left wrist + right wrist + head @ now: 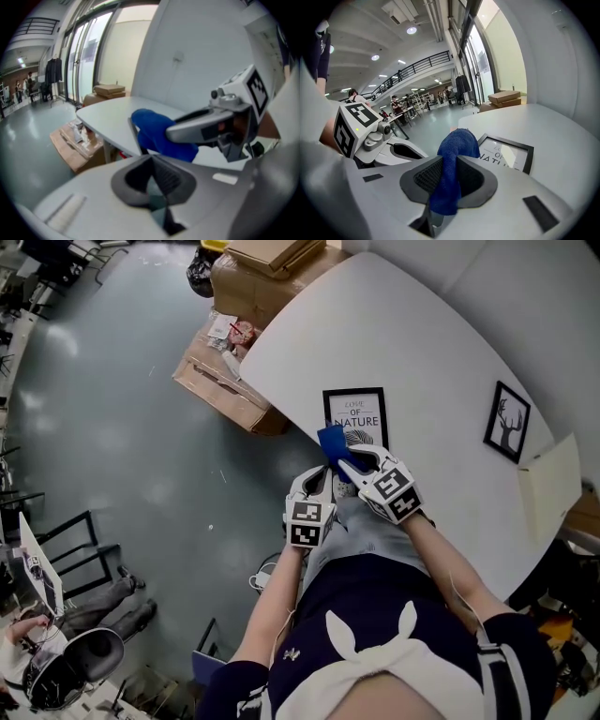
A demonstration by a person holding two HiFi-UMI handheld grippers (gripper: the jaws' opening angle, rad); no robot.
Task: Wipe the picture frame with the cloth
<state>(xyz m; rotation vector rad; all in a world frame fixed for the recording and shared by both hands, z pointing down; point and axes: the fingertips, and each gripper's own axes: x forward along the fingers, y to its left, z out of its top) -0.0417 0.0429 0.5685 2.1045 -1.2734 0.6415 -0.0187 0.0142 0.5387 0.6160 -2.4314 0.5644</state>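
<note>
A black picture frame (354, 415) with a "NATURE" print lies flat on the white table (422, 343), near its front edge. My right gripper (341, 463) is shut on a blue cloth (331, 442), which hangs over the frame's near left corner. In the right gripper view the cloth (451, 168) is pinched between the jaws, with the frame (506, 153) just beyond. My left gripper (320, 483) hovers off the table's edge, beside the right one, its jaws together on nothing. The left gripper view shows the cloth (158, 133) and the right gripper (212, 124) ahead.
A second black frame (507, 422) with a deer picture lies at the table's right. A pale card (548, 486) rests near it. Cardboard boxes (230, 367) sit on the grey floor left of the table. Chairs and people are at the lower left.
</note>
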